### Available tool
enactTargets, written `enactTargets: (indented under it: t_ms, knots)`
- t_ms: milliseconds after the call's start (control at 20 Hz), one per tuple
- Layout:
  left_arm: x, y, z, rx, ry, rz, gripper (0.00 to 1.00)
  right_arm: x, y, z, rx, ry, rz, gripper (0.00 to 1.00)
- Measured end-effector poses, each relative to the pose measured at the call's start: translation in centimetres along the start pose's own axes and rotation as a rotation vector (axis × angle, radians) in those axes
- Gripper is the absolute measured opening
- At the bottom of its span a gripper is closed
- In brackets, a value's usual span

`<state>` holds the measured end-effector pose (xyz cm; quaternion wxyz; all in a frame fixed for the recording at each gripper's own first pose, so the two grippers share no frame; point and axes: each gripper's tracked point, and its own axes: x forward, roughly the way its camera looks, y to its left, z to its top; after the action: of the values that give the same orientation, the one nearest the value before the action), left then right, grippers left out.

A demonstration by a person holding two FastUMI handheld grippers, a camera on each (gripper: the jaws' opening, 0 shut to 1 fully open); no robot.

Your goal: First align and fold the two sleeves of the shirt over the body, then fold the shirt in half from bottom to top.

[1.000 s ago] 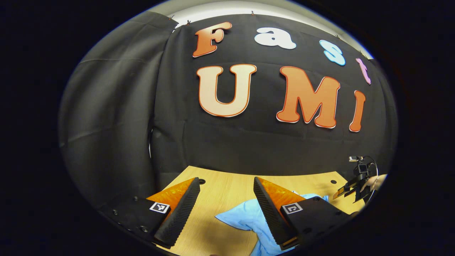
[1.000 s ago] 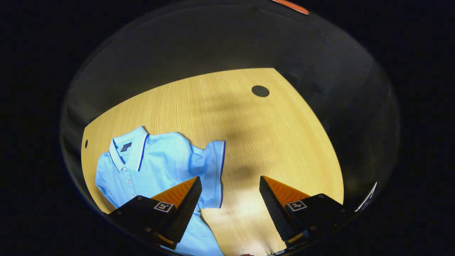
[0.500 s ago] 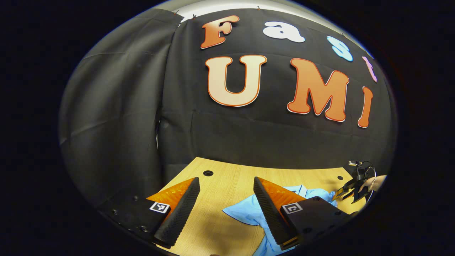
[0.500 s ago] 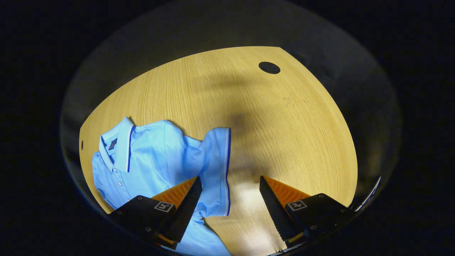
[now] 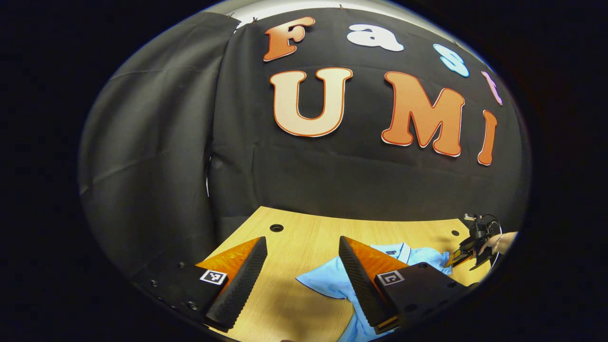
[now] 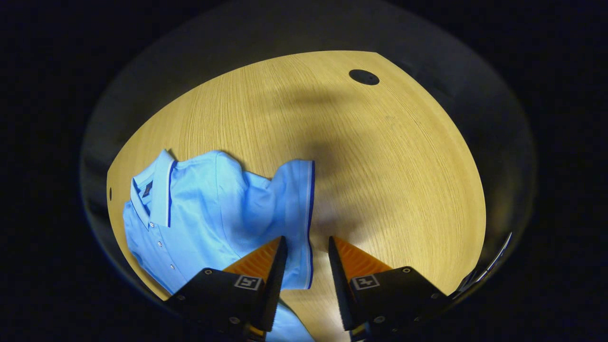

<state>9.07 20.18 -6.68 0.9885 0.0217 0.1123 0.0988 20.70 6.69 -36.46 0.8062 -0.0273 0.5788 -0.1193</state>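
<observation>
The sleeve [image 6: 292, 223] hem is straddled by the half-closed, empty right gripper [image 6: 306, 247], running lengthwise between its jaws, well inside the worktop [image 6: 389, 166] edges.

The shirt [image 6: 209, 213] is spread flat on the table [image 6: 380, 156], near its left edge as seen in the right gripper view, with the collar [image 6: 154, 190] turned toward the far left corner. One sleeve [image 6: 292, 223] is laid out from the body toward the middle of the table, and its hem is placed between the fingers of the right gripper [image 6: 306, 275], which stands at the near edge. In the left gripper view, the left gripper [image 5: 301, 280] is held over the near edge, with the other sleeve [image 5: 323, 282] just beside its right finger. A round hole [image 6: 364, 77] is set near the far right corner.
</observation>
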Motion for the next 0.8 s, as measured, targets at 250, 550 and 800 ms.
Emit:
enactTargets:
  t_ms: [250,550,800]
  knots:
    - [0.0,0.4,-0.1,-0.003,0.008,0.006,0.99,0.0,0.0,-0.1,-0.018,-0.011,0.007,0.1]
    - [-0.1,1.7,-0.5,-0.014,0.02,0.014,0.99,-1.9,1.7,0.0,-0.082,-0.061,0.054,0.01]
    - [-0.3,2.3,-0.6,-0.022,0.022,-0.003,0.99,-5.6,5.2,0.7,-0.123,-0.128,0.122,0.01]
